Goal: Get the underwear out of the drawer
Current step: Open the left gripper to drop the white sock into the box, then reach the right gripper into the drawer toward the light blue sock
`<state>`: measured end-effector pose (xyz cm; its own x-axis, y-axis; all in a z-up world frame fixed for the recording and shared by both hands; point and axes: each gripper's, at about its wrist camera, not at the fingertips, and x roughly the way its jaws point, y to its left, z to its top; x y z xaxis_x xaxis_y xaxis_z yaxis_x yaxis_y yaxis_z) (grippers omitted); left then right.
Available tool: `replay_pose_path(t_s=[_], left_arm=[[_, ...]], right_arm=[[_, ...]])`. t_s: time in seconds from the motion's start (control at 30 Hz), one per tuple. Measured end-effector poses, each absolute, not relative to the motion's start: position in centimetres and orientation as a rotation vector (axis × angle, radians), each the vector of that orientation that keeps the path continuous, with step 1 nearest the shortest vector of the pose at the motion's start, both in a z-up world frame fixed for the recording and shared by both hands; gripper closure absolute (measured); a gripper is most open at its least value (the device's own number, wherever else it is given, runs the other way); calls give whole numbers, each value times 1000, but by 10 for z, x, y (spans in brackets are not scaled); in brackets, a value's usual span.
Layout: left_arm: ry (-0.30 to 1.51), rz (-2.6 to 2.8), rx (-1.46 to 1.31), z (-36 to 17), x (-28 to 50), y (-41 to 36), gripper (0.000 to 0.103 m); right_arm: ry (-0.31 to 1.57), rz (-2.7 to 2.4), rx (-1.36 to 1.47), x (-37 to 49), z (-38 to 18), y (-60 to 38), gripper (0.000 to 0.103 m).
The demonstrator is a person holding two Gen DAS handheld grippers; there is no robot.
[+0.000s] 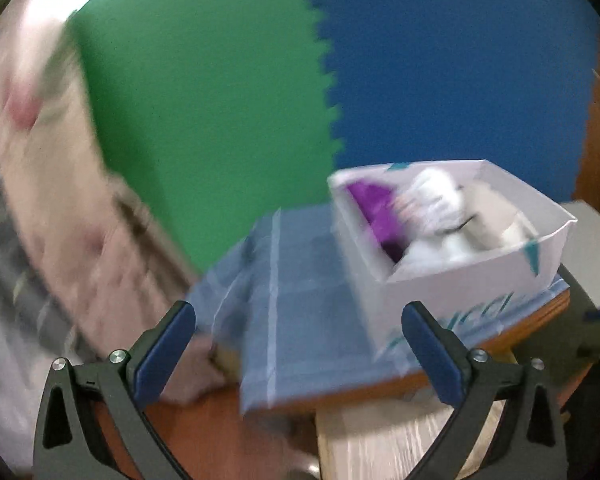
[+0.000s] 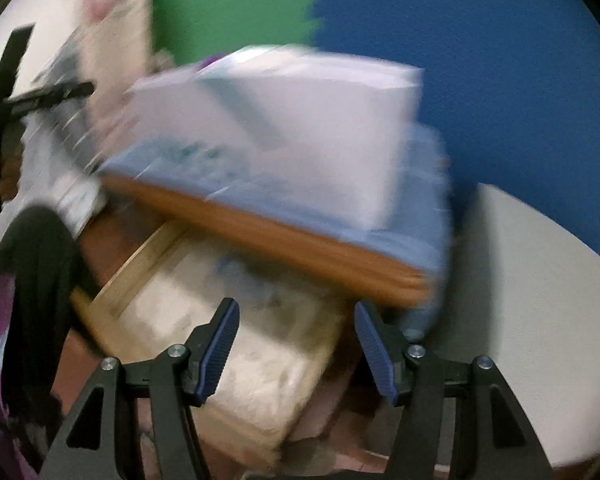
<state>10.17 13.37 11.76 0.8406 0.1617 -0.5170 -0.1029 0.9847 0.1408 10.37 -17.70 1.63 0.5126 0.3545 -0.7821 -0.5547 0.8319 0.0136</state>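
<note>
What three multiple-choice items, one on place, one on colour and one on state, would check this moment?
1. Where does the white box stand?
A. On the blue checked cloth
B. On the floor
C. Inside a drawer

2. What colour is the garment beside the white ones in the box?
A. Red
B. Purple
C. Yellow

3. How is the left hand-held gripper?
A. Shut on a white garment
B. Shut on the cloth
C. Open, holding nothing

Key: 1 A, the box sits on the cloth over the table edge; 2 B, purple fabric shows at the box's left end; 3 C, its fingers stand wide apart with nothing pressed between them.
</note>
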Motion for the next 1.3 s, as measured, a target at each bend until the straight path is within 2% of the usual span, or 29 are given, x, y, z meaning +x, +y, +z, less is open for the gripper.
replay_pose_path(t_s=[0.17,0.4,0.77,1.17,1.3], left_arm=[[537,270,-27,91,56,188,0],[466,319,-204,79,33,219,1],[521,318,-232,72,39,224,1],[557,321,-234,67,47,224,1],[572,324,-202,66,50,219,1]], right_arm=[[956,686,-482,104,-25,-94,41],[973,728,-733,120,-83,-22,41],[830,659,-1080,123,-157,10,41],[780,568,-1127,141,-186,12,42],[881,533,-1078,151,-195,8,40]])
